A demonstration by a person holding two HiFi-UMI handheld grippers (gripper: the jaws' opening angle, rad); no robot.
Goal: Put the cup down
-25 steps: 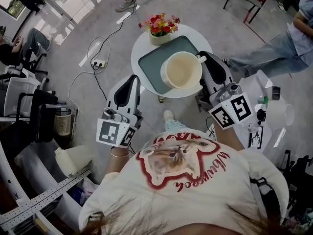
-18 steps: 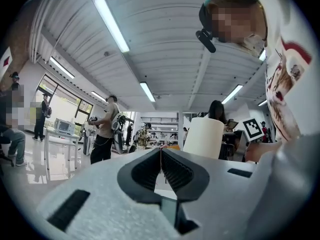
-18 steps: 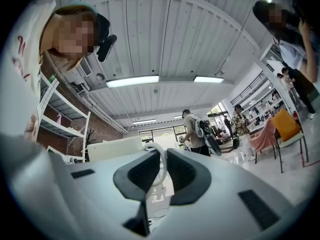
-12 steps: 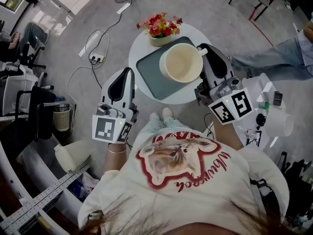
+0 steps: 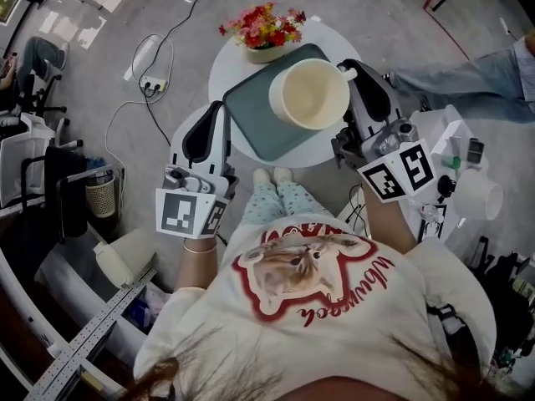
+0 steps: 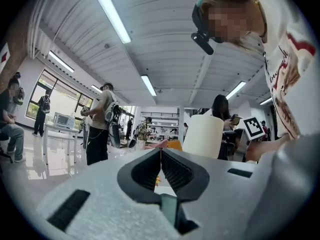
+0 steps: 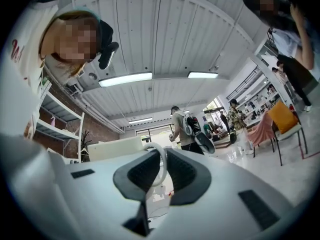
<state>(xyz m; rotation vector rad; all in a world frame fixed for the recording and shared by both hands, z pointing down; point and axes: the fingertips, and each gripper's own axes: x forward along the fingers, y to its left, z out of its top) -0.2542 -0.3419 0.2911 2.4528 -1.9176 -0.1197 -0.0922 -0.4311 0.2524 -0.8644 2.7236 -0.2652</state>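
right gripper (image 5: pixel 354 72) is clamped on the cup (image 5: pixel 309 97) by its handle, holding it over the tray (image 5: pixel 251 117). left gripper (image 5: pixel 214 117) is pinched closed on nothing, just left of the tray.

The tray (image 5: pixel 255 115) lies on the round table (image 5: pixel 220 72); flowers (image 5: pixel 262 25) behind the tray, cup (image 5: pixel 309 95) over its right end, left gripper (image 5: pixel 219 117) just left of it

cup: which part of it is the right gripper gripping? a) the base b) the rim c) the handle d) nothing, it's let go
c: in the right gripper view the loop handle of the cup sits pinched between the jaws of the right gripper.
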